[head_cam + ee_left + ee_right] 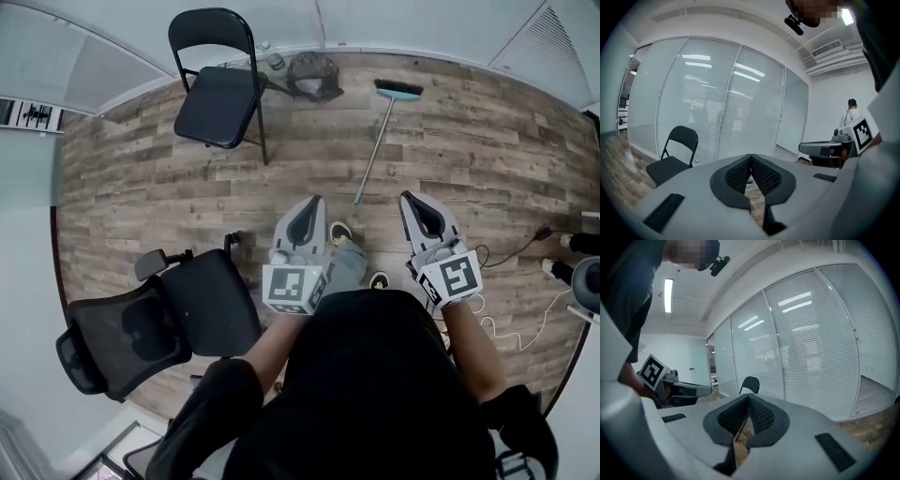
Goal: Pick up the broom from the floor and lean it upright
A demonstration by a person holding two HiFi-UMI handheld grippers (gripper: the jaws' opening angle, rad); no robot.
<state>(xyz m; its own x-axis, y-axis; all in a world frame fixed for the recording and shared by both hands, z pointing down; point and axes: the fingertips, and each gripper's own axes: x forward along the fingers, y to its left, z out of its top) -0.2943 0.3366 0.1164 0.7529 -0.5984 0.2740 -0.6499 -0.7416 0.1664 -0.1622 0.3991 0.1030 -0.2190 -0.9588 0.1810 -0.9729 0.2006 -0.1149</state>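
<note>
A person in a black top stands on a wood-plank floor (469, 159), seen from above, holding a grey two-jaw gripper in each hand. The left gripper (310, 201) and the right gripper (410, 198) are held out side by side at about the same height, apart from each other, both pointing toward the far wall. Each carries a white cube with a black square marker near the hand.

In the left gripper view, the left gripper's (750, 159) dark ribbed pads (765, 174) are pressed together with nothing between them. In the right gripper view, the right gripper (748, 397) is likewise closed tight and empty.

The broom (375, 145) lies flat on the floor ahead of the person, well clear of both grippers. Its teal head is near the far wall and its pale handle runs back toward the person, ending on the floor between the two gripper tips and a little beyond them.

To the left of the broom stands a black folding chair (220, 94), which also shows in the left gripper view (675, 154) in front of a glass wall with white blinds (736, 103). A dark bag (314, 75) sits on the floor between that chair and the broom head. A black office chair (159, 319) stands close at the person's left. Cables (511, 251) trail over the floor at the right.
</note>
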